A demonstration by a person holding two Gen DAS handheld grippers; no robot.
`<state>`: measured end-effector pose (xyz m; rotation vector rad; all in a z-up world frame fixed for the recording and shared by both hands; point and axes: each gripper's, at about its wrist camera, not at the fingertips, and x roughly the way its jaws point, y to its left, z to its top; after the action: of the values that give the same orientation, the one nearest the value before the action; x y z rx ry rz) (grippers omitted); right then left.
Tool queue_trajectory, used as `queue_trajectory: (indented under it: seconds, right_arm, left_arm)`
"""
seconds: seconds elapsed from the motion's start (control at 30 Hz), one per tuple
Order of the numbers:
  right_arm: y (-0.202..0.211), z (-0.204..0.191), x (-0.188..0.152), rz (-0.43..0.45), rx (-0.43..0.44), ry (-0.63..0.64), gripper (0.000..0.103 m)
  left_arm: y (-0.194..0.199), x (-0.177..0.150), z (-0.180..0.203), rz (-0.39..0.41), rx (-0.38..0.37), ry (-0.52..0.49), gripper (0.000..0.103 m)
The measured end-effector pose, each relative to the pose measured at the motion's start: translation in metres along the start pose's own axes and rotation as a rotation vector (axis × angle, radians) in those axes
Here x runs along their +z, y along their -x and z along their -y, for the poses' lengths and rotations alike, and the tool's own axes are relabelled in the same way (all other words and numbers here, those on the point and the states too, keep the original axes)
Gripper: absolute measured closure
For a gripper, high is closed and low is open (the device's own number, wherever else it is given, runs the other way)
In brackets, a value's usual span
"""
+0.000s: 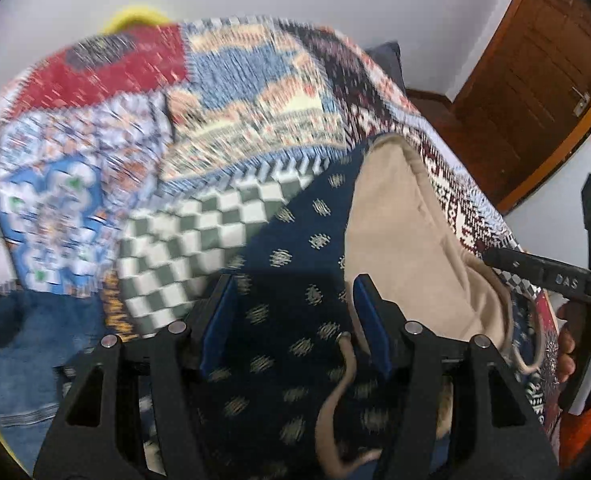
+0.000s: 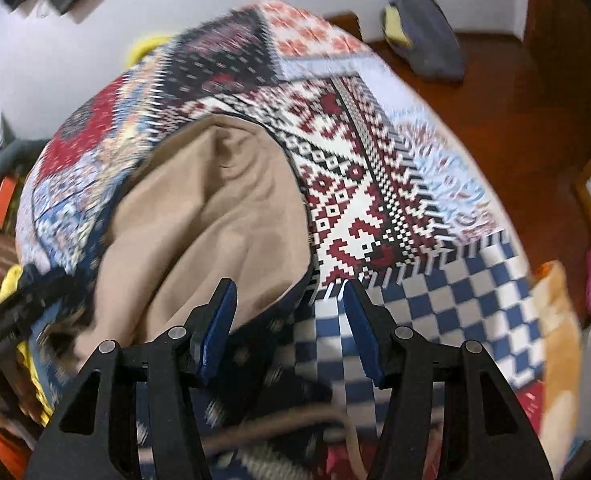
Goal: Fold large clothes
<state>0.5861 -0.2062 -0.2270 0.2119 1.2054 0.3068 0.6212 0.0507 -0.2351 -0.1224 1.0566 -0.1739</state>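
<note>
Beige hooded garment point(image 2: 215, 216) (drawstring point(image 1: 335, 396) trailing) on patchwork bedspread point(image 2: 355, 168). Left gripper point(image 1: 295, 312): jaws released, grasping nothing. Right gripper point(image 2: 287, 312): likewise spread, empty.

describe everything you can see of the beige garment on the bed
The beige garment looks like soft, fleecy fabric, plain tan, bunched in rounded folds like a hood. It lies on the patchwork bedspread. A matching drawstring cord trails toward the left gripper, whose right finger is at its edge. The right gripper is open beside its near edge. Neither visibly grips it.
</note>
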Motion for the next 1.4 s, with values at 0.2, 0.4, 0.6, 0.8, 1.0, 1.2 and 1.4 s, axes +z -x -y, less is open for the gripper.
queue_trajectory:
  seconds: [0.2, 0.4, 0.6, 0.8, 1.0, 1.2, 1.4]
  right_arm:
    - [-0.033, 0.0, 0.006, -0.043, 0.0, -0.014, 0.058]
    - [-0.021, -0.026, -0.002, -0.002, -0.054, 0.084, 0.095]
    - [0.057, -0.054, -0.003, 0.14, -0.007, 0.154, 0.096]
    - [0.149, -0.091, -0.013, 0.275, 0.068, 0.228, 0.097]
    - [0.202, -0.117, -0.063, 0.338, 0.12, 0.331, 0.099]
    - [0.2, -0.129, -0.127, 0.303, 0.124, 0.426, 0.099]
    - [0.163, -0.112, -0.176, 0.199, 0.107, 0.395, 0.099]
  left_arm:
    - [-0.021, 0.005, 0.011, 0.014, 0.074, -0.013, 0.052]
    - [-0.014, 0.013, -0.001, 0.039, 0.157, -0.031, 0.095]
    - [0.055, 0.018, -0.012, 0.149, 0.137, -0.019, 0.096]
    - [0.141, 0.006, -0.004, 0.233, 0.069, -0.038, 0.096]
    - [0.178, -0.051, 0.012, 0.227, 0.067, -0.119, 0.096]
    - [0.164, -0.122, 0.005, 0.131, 0.047, -0.102, 0.096]
    - [0.131, -0.18, 0.0, 0.005, 0.059, -0.103, 0.095]
